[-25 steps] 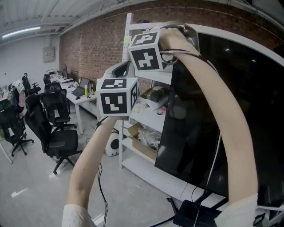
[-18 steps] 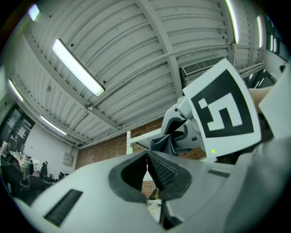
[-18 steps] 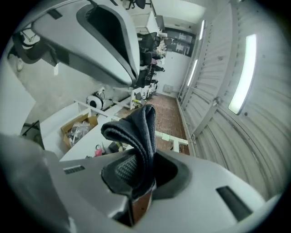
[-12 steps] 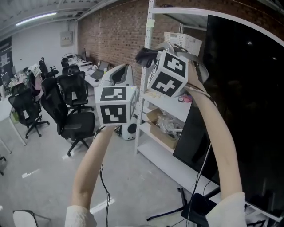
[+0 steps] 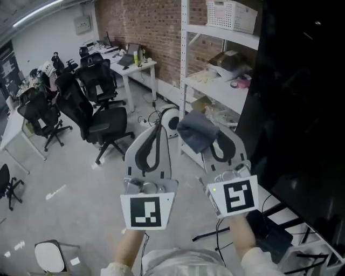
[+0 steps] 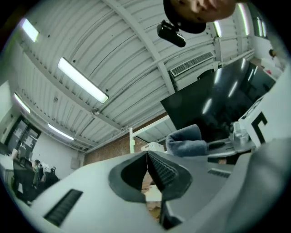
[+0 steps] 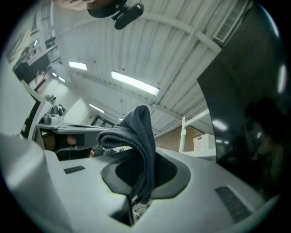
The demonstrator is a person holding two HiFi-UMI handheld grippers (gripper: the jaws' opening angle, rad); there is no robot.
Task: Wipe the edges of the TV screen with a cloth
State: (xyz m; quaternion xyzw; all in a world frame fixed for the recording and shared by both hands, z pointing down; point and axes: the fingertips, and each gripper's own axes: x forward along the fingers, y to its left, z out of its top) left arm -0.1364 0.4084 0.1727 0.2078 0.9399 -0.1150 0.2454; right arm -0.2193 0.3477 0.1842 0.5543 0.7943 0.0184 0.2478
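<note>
The large, glossy black TV screen (image 5: 302,102) fills the right side of the head view. It stands upright, and a dark stand foot (image 5: 269,229) shows on the grey floor (image 5: 64,178) below its lower edge.

The right tongs (image 5: 206,141) are held just left of the TV screen's left edge, apart from it and low against its height. Their jaws are closed tight on a folded, dark blue-grey cloth (image 5: 196,132). In the right gripper view the cloth rises out of the pinch and flops over to the side away from the TV screen. No part of the cloth touches the glass or the frame.

The left tongs (image 5: 159,126) are farther left of the TV screen, beside the right pair and level with them. Their jaws are pressed together with nothing between them, and the left gripper view shows the ribbed pads meeting at the tips. Each tool carries a white marker cube (image 5: 146,212) at its near end, on the side away from the TV screen's top.

A white metal shelving rack (image 5: 185,59) stands just left of the TV screen and partly behind its left edge. Its shelves hold boxes and loose items, and a white slotted basket (image 5: 232,13) sits on the top shelf. Black office chairs (image 5: 102,108) stand well to the left of the TV screen. Beyond them a white surface (image 5: 135,63) with small items sits against a red brick wall (image 5: 140,21).
</note>
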